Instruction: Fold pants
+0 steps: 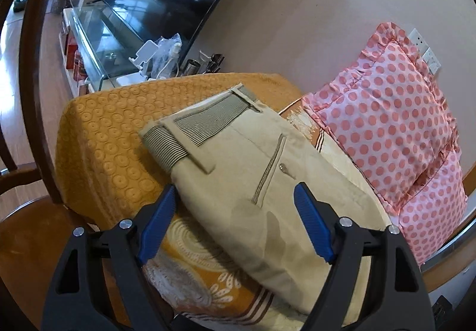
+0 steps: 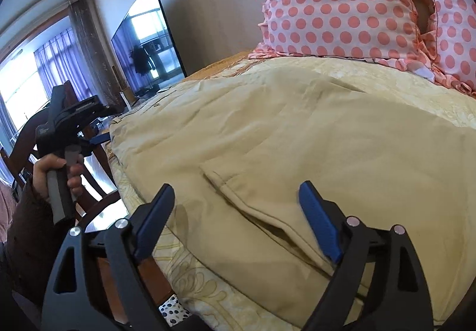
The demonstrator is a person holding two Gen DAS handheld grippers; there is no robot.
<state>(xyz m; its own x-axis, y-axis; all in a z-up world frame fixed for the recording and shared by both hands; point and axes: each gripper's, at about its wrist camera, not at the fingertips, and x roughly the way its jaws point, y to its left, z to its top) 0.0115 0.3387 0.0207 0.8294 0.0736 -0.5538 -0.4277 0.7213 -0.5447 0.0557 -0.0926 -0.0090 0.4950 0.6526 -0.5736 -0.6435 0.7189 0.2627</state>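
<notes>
Beige pants (image 1: 255, 170) lie flat on an orange patterned cover, waistband with grey elastic (image 1: 193, 125) at the far end and a zipped pocket in the middle. My left gripper (image 1: 235, 203) is open and empty, hovering just above the pants' near part. In the right wrist view the pants (image 2: 297, 137) spread wide, with a folded hem edge (image 2: 238, 191) near the fingers. My right gripper (image 2: 235, 206) is open and empty over that hem. The left gripper (image 2: 98, 139), held in a hand, also shows at the left of this view.
A pink polka-dot pillow (image 1: 392, 122) stands at the right, against the wall; it also shows in the right wrist view (image 2: 351, 1). The orange cover (image 1: 104, 137) drapes over the surface's left edge. A dark TV (image 2: 148, 42) and a cluttered glass stand (image 1: 98, 42) lie beyond. Wooden chairs (image 2: 92, 179) stand at the left.
</notes>
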